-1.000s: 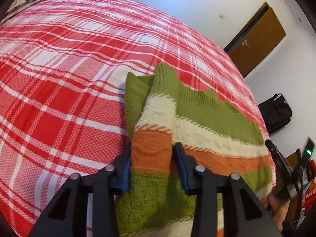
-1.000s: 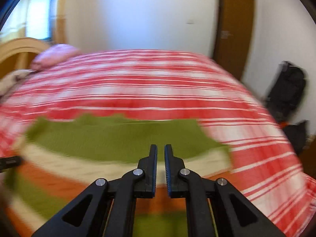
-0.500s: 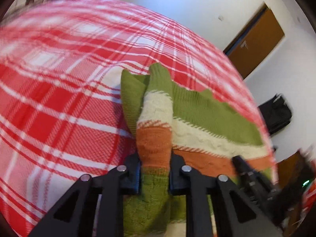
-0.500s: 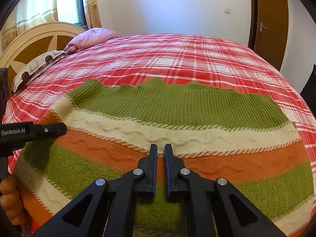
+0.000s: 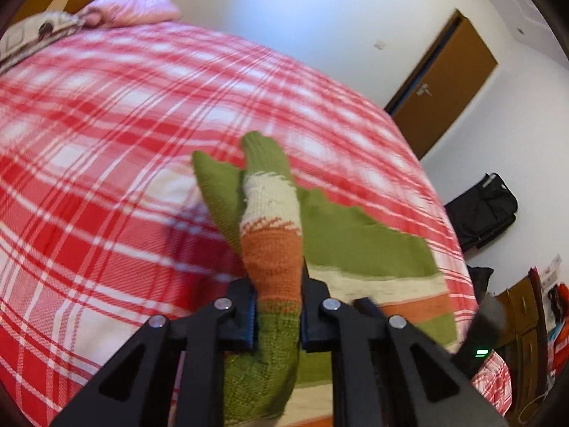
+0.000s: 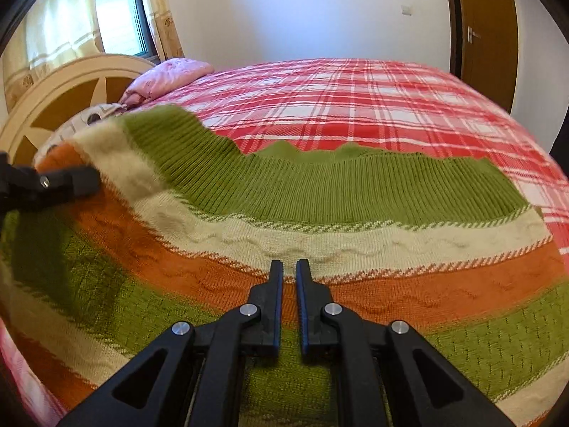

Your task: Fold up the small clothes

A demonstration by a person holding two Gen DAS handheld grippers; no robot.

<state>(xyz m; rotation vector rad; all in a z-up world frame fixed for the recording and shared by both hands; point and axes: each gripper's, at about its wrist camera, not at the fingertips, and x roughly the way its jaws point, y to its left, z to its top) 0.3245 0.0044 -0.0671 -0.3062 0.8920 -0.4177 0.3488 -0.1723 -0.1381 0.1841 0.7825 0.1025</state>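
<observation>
Fingers of the left gripper (image 5: 277, 306) are closing on the sleeve (image 5: 272, 235) of the striped sweater (image 6: 320, 213), where a second ago they stood apart around it, and lift it off the plaid bed (image 6: 391, 99). At the right, the right gripper (image 6: 290, 277) stays shut and empty above the sweater's body, so the sleeve fold seems to begin.

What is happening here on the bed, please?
A person is folding a striped knitted sweater on a bed with a red checked cover, using a handheld gripper in each hand. The left gripper has the sweater's sleeve between its jaws, which are closing, and the sleeve stands raised off the cover. The right gripper, jaws shut with nothing between them, is over the middle of the sweater's body. The fold is not yet made.
</observation>
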